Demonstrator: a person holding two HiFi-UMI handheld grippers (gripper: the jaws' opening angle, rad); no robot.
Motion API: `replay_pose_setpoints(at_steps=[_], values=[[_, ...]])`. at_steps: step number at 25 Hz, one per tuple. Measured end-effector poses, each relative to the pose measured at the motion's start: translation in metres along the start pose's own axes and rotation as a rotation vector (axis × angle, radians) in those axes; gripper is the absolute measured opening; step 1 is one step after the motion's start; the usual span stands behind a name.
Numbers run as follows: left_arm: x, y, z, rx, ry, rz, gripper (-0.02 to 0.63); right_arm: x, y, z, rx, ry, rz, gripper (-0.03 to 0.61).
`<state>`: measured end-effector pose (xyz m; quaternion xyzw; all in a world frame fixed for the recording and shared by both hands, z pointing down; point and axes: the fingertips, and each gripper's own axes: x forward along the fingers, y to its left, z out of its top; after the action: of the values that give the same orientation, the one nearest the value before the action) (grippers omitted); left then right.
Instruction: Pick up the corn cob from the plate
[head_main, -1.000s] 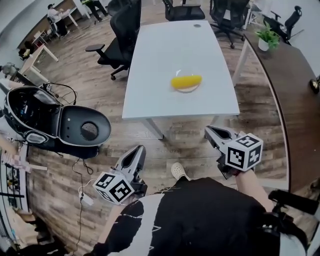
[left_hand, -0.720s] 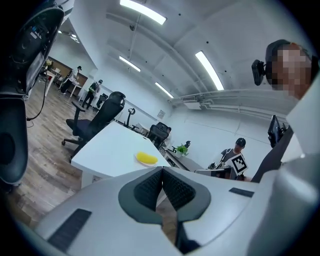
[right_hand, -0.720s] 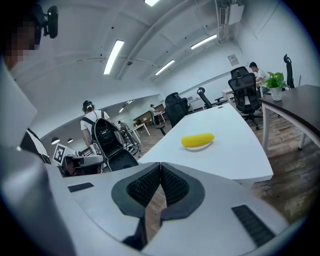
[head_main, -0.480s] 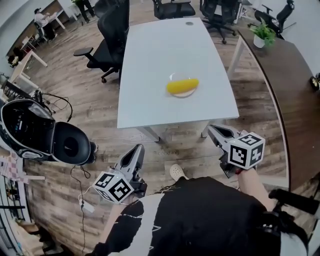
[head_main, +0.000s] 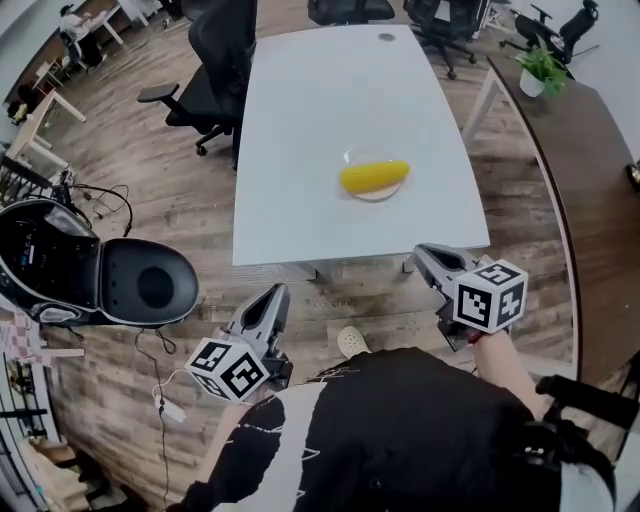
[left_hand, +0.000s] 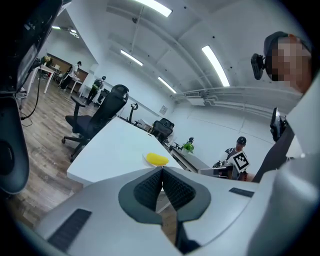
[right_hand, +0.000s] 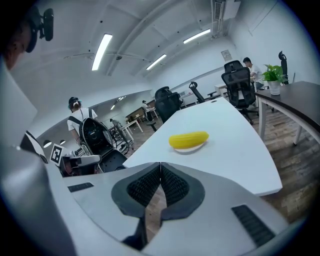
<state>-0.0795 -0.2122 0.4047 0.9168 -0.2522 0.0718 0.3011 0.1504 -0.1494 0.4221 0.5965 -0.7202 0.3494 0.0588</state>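
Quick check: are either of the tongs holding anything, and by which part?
Nothing is held. Left tongs and right tongs are shut and empty; the yellow corn cob lies on its clear round plate, untouched.

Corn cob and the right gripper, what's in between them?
Just bare white table lies between the corn cob and the right gripper, seen in the right gripper view.

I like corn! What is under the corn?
A small plate sits under the corn, on the white table. Only the plate's edge shows; the corn covers its middle.
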Motion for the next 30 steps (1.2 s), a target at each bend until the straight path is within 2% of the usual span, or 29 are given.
replay_pose_setpoints(at_steps=[12,19,22,27,30], values=[[0.026,0.024,0.038,0.041,-0.016,-0.026,0.012,0.047,0.000,0.030,-0.017,-0.005,0.017,0.015],[0.039,0.025,0.038,0.026,-0.012,-0.039,0.012,0.062,-0.001,0.040,0.011,-0.012,0.021,0.015],[0.043,0.021,0.036,0.020,-0.014,-0.042,0.012,0.067,-0.001,0.050,-0.007,-0.010,0.028,0.015],[0.034,0.029,0.044,0.000,-0.050,0.028,0.012,0.083,-0.005,0.059,-0.028,0.024,0.055,0.015],[0.025,0.036,0.050,-0.001,-0.073,0.082,0.012,0.099,-0.007,0.069,-0.007,0.032,0.090,0.015]])
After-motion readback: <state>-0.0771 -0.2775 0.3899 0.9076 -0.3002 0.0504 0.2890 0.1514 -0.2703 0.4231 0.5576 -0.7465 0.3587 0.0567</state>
